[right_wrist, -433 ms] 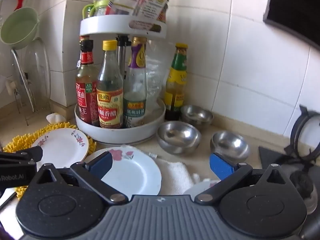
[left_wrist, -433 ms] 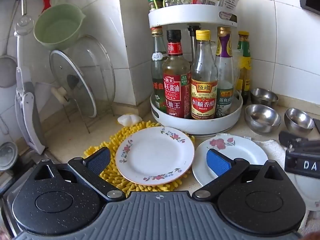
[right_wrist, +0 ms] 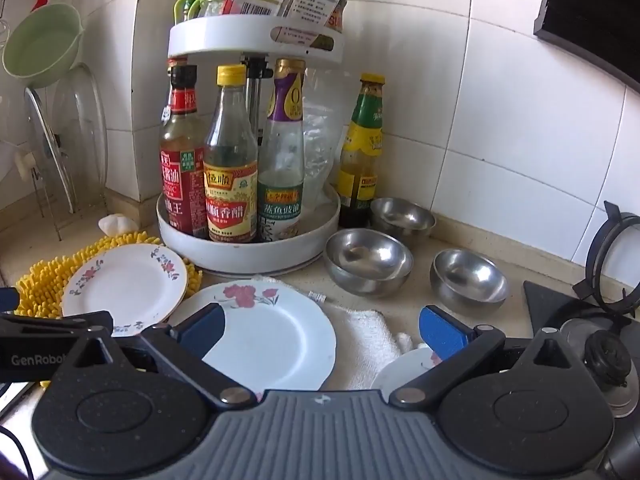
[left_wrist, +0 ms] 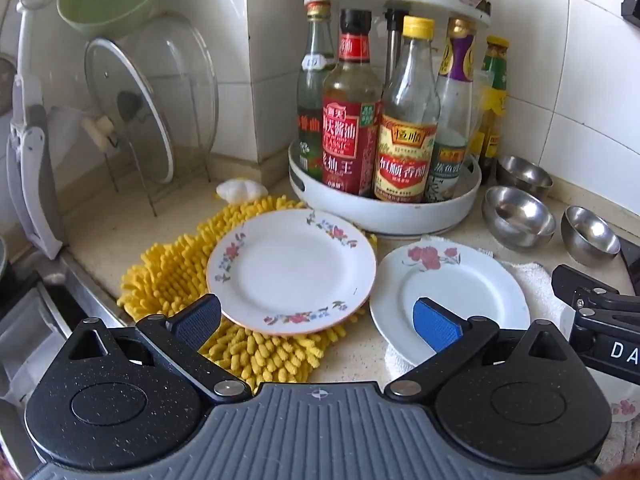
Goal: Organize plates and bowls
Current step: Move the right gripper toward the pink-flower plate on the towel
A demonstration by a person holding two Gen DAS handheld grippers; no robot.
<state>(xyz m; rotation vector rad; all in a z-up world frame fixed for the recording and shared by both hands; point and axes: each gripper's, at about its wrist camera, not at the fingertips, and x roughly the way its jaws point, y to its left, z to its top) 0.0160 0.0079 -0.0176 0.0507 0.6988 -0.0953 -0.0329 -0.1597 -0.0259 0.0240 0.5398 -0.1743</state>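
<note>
- A white two-tier condiment carousel anchors the tiled corner, packed with glass sauce bottles; only the right wrist view shows the gas burner grate far right of it, only the left the wire rack of glass lids.
- Left of its base, a floral-rimmed plate rests on a shaggy yellow mat.
- In front, a rose-print plate lies on a white towel.
- Right of it, three steel bowls stand empty.
- The left gripper and right gripper, fingers spread and empty, have moved closer to the plates than before.
</note>
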